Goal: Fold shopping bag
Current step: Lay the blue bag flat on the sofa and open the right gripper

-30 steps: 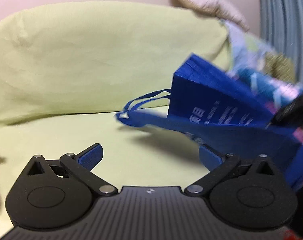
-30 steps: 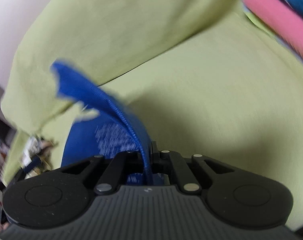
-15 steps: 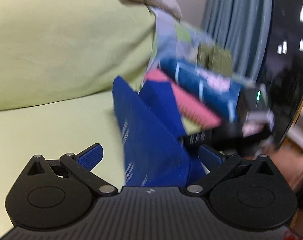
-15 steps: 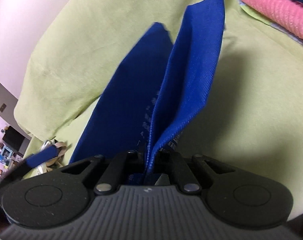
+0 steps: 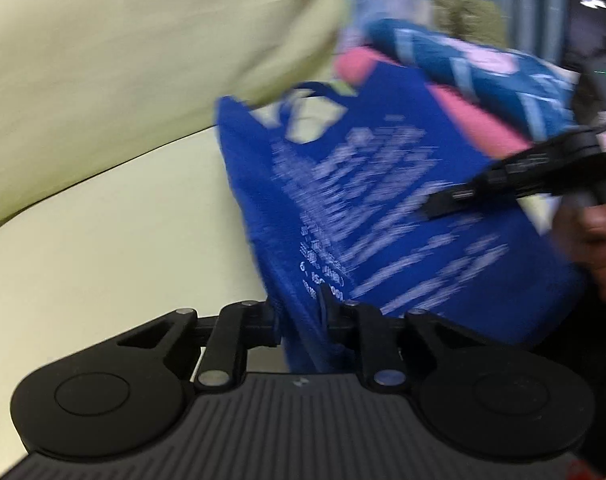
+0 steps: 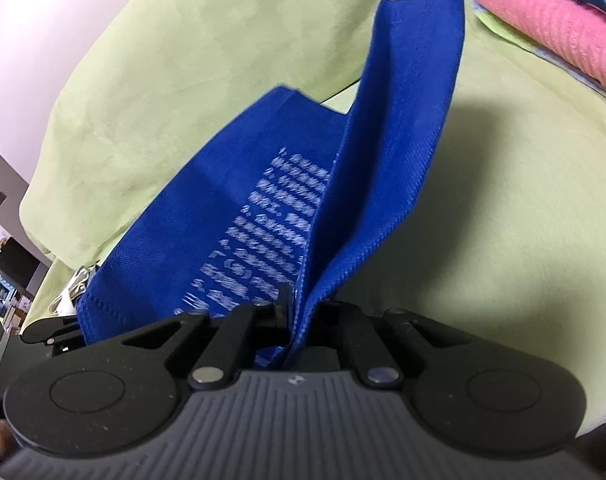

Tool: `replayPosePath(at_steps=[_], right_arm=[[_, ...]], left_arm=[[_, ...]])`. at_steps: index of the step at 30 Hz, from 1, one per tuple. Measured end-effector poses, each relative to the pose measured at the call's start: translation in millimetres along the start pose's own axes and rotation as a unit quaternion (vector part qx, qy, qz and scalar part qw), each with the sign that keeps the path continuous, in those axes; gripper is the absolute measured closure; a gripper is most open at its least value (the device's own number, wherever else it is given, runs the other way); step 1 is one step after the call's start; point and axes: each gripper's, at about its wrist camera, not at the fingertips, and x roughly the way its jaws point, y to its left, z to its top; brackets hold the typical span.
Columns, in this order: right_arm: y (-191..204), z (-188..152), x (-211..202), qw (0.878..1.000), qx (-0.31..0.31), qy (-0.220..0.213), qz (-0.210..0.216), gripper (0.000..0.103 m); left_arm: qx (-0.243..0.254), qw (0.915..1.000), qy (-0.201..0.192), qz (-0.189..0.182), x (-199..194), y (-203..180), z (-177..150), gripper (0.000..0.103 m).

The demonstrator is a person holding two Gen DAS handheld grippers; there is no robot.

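Note:
A blue shopping bag (image 5: pixel 383 200) with white print hangs over a yellow-green sofa seat (image 5: pixel 103 248), held up between both grippers. My left gripper (image 5: pixel 301 312) has its jaws closing on the bag's near edge, and the fabric is pinched between the pads. In the right wrist view the bag (image 6: pixel 263 208) folds into two upright flaps, and my right gripper (image 6: pixel 303 312) is shut on the crease where they meet. From the left wrist view, the right gripper (image 5: pixel 435 210) grips the bag's far side, with a person's hand (image 5: pixel 599 240) behind it.
The sofa's yellow-green back cushion (image 5: pixel 143 60) rises behind the seat. A pink towel (image 6: pixel 551 28) and blue patterned cloths (image 5: pixel 483 64) are stacked at the sofa's right end. A room with furniture (image 6: pixel 7 272) shows at the far left.
The left gripper's jaws went from wide open to closed on the bag's edge. The bag turned its printed face toward the left camera. The right gripper kept its hold.

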Motion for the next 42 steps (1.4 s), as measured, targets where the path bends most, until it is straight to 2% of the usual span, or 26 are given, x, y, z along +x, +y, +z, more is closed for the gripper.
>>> replayPosePath(at_steps=[3, 7, 8, 9, 11, 13, 14, 15, 17, 20, 22, 24, 25, 26, 28, 31, 34, 37, 42], right_arm=[[-11.0, 1.7, -0.2, 1.000, 0.017, 0.005, 0.000, 0.100], [-14.2, -4.8, 18.1, 0.999, 0.033, 0.029, 0.017, 0.099], [-11.9, -5.4, 27.0, 0.999, 0.027, 0.040, 0.017, 0.099], [-10.0, -4.5, 36.2, 0.998, 0.019, 0.049, 0.016, 0.099], [-5.8, -2.1, 50.6, 0.998, -0.003, 0.059, 0.004, 0.098], [-5.5, 1.7, 55.8, 0.998, -0.019, 0.059, -0.008, 0.096], [-7.2, 4.7, 55.4, 0.998, -0.020, 0.056, -0.012, 0.089], [-9.4, 6.5, 52.7, 0.998, -0.020, 0.050, -0.018, 0.086], [-15.9, 8.2, 44.5, 0.999, -0.015, 0.032, -0.036, 0.072], [-27.2, 8.1, 24.0, 0.998, -0.002, -0.002, -0.068, 0.071], [-21.6, 2.6, 6.8, 0.997, -0.006, -0.026, -0.075, 0.071], [-12.0, -10.7, -12.0, 0.996, -0.008, -0.047, -0.073, 0.067], [-8.9, -18.6, -21.2, 0.996, 0.000, -0.056, -0.066, 0.058], [-6.2, -27.5, -30.9, 0.996, 0.012, -0.062, -0.056, 0.043], [0.2, -46.3, -47.1, 0.996, 0.038, -0.072, -0.036, 0.023], [9.5, -77.7, -56.4, 0.995, 0.079, -0.062, -0.008, 0.021], [12.4, -99.2, -57.3, 0.990, 0.128, -0.052, 0.020, 0.021], [17.0, -113.7, -48.2, 0.988, 0.148, -0.030, 0.041, 0.021], [25.4, -118.7, -21.4, 0.989, 0.144, -0.009, 0.043, 0.021]], left_arm=[[-0.047, 0.9988, 0.003, 0.017, -13.3, 22.5, -18.1, 0.088], [-0.064, 0.9972, 0.023, 0.031, -15.6, 27.2, -39.9, 0.087], [-0.065, 0.9967, 0.031, 0.038, -13.4, 28.6, -43.9, 0.083], [-0.069, 0.9958, 0.040, 0.044, -10.8, 30.5, -48.2, 0.071], [-0.076, 0.9943, 0.049, 0.057, -12.3, 35.3, -55.3, 0.056], [-0.081, 0.9930, 0.049, 0.071, -15.1, 40.1, -56.1, 0.050], [-0.084, 0.9921, 0.048, 0.079, -18.4, 44.3, -57.0, 0.047], [-0.087, 0.9909, 0.047, 0.091, -23.1, 49.9, -59.9, 0.046], [-0.092, 0.9881, 0.044, 0.116, -33.5, 59.7, -65.2, 0.045], [-0.096, 0.9857, 0.026, 0.136, -48.5, 62.7, -66.9, 0.044], [-0.095, 0.9867, 0.007, 0.132, -58.1, 58.8, -65.8, 0.040], [-0.091, 0.9888, -0.011, 0.118, -63.6, 50.8, -63.8, 0.029], [-0.085, 0.9902, -0.015, 0.110, -65.8, 47.3, -63.9, 0.028], [-0.077, 0.9916, -0.016, 0.103, -68.0, 44.9, -65.1, 0.028], [-0.060, 0.9934, -0.005, 0.097, -58.5, 37.9, -63.7, 0.026], [-0.061, 0.9937, 0.016, 0.093, -43.2, 39.5, -66.9, 0.025], [-0.113, 0.9928, 0.021, 0.033, -38.3, 57.3, -74.5, 0.025], [-0.124, 0.9919, 0.029, 0.000, -37.1, 64.1, -81.6, 0.027], [-0.088, 0.9945, 0.052, 0.025, -31.1, 54.4, -83.1, 0.028]])
